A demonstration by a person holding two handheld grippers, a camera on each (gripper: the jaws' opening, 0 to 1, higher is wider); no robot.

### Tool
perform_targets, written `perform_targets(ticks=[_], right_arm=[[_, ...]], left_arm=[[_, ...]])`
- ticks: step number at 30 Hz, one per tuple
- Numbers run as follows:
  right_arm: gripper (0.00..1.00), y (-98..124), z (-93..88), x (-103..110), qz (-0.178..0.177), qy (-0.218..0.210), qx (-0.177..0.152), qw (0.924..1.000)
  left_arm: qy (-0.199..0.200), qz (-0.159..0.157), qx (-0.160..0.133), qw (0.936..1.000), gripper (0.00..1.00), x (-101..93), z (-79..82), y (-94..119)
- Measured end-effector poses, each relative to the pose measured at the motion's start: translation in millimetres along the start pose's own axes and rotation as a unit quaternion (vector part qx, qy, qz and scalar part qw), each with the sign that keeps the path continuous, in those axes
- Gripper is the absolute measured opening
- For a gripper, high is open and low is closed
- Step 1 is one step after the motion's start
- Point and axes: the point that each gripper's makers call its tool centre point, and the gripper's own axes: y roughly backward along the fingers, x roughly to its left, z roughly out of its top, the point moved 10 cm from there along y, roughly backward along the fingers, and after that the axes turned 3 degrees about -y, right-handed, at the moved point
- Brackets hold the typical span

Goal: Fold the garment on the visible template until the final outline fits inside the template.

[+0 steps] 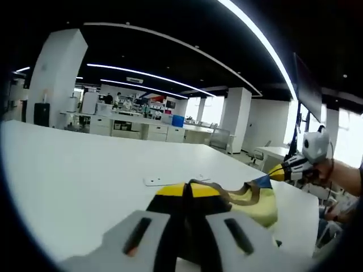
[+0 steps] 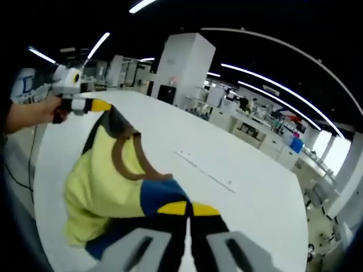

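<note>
Open-plan lab space with strip lights and pillars lies behind a broad white table (image 2: 238, 170). Left of the garment (image 2: 108, 181), the left gripper (image 2: 93, 105) pinches one corner; toward the right, the right gripper (image 2: 188, 212) is clamped on another. The yellow garment with brown and blue trim hangs lifted between them above the table, still unfolded. Thin marks (image 2: 207, 170) on the table may be the template; folding seems barely begun.

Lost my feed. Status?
Both claws, left and right, shut on garment. Garment lifted off white table, unfolded. Nothing obstructing.
</note>
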Motion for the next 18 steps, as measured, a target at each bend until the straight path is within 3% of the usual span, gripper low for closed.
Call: perform_targets(ticks=[7, 13, 15, 18], right_arm=[[0.00, -37.0, -6.3, -10.9, -0.026, -0.008, 0.016, 0.9995], [0.00, -71.8, -17.5, -25.2, -0.031, -0.097, 0.000, 0.9948], [0.00, -83.3, -23.4, -28.3, -0.018, -0.149, -0.008, 0.9887], [0.00, -95.7, -28.9, -34.0, -0.025, -0.160, -0.005, 0.9868]], left_arm=[[0.015, 0.014, 0.017, 0.9996, 0.00, 14.4, -19.1, -31.1], [0.041, 0.033, 0.040, 0.9978, 0.00, 32.3, -40.5, -54.0], [0.084, 0.033, 0.045, 0.9949, 0.00, 35.5, -49.9, -59.9], [0.072, 0.042, 0.054, 0.9951, 0.00, 38.6, -58.1, -66.2]])
